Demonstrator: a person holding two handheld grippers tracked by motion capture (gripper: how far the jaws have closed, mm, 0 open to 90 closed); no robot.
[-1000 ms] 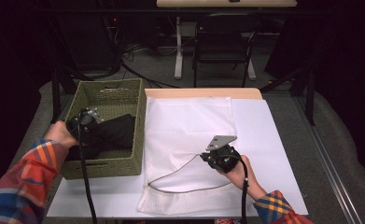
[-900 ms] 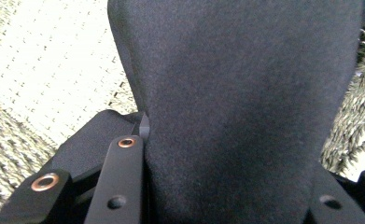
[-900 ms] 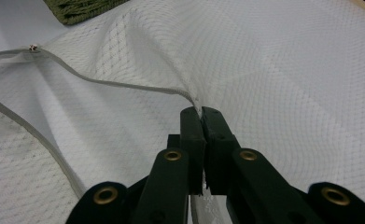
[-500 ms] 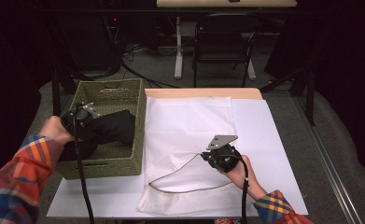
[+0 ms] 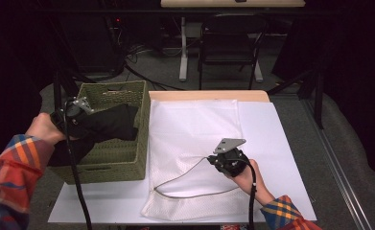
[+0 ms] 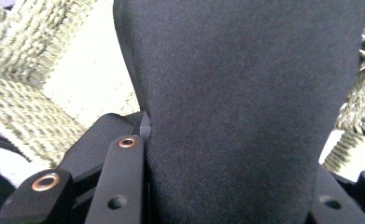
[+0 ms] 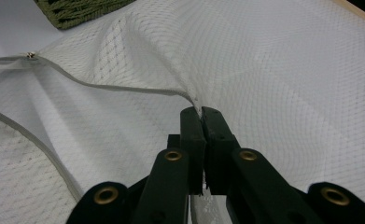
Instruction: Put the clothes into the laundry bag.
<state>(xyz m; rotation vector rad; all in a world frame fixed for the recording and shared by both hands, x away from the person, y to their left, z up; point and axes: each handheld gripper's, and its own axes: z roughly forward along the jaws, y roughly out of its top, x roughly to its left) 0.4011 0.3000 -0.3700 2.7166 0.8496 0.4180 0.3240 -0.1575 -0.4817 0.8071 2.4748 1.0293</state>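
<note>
A black cloth [image 5: 113, 122] lies partly in the green woven basket [image 5: 123, 160] at the table's left. My left gripper [image 5: 85, 123] is shut on the cloth and holds one end of it up over the basket's left rim. In the left gripper view the cloth [image 6: 245, 93] runs up between the jaws, with basket weave [image 6: 17, 98] behind it. A white mesh bag [image 5: 194, 120] lies flat on the table. My right gripper [image 5: 210, 160] is shut on the upper lip of the bag's mouth and holds it up. The right gripper [image 7: 200, 114] pinches mesh [image 7: 273, 65] at the grey zip edge [image 7: 115, 86].
The white table [image 5: 281, 139] has bare surface to the right of the bag. A corner of the basket [image 7: 77, 9] shows beyond the bag's mouth. Behind the table stand a dark chair [image 5: 230, 45] and cables on the floor.
My left hand has risen and drawn the black cloth higher out of the basket. The right hand and the bag's lip have stayed where they were.
</note>
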